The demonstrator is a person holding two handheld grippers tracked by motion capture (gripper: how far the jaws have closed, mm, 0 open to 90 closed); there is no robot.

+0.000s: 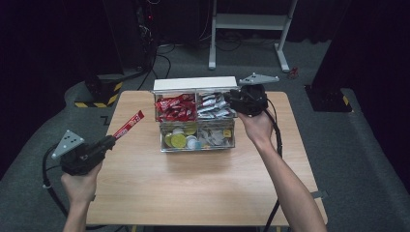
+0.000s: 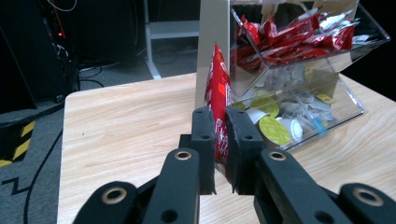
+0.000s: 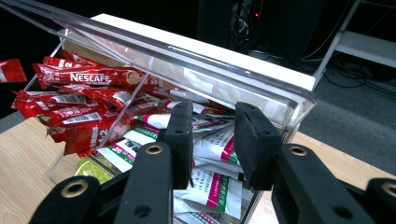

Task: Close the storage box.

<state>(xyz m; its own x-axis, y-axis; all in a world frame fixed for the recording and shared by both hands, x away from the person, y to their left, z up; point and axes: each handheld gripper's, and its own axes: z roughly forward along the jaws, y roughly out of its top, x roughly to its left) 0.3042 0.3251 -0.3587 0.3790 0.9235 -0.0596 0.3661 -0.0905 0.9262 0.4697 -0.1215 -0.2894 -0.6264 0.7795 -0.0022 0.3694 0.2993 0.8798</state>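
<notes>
Left claw [image 2: 220, 140] clamps red sachet [image 2: 217, 93], clear of organizer [image 1: 162, 147]

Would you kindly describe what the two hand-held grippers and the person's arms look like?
Each hand-held gripper, left and right, is matt black with a grey three-cornered plate on top and a thick black cable trailing toward the person. The jaws are flat black pads on linked arms with brass-ringed pivots. Both forearms are bare, with no sleeves visible.

Left gripper [image 1: 112, 139], held low at the table's left edge by the left hand [image 1: 80, 186], jaws pressed nearly together. Right gripper [image 1: 231, 98], on an outstretched right forearm [image 1: 285, 179], jaws parted, tilted downward.
</notes>
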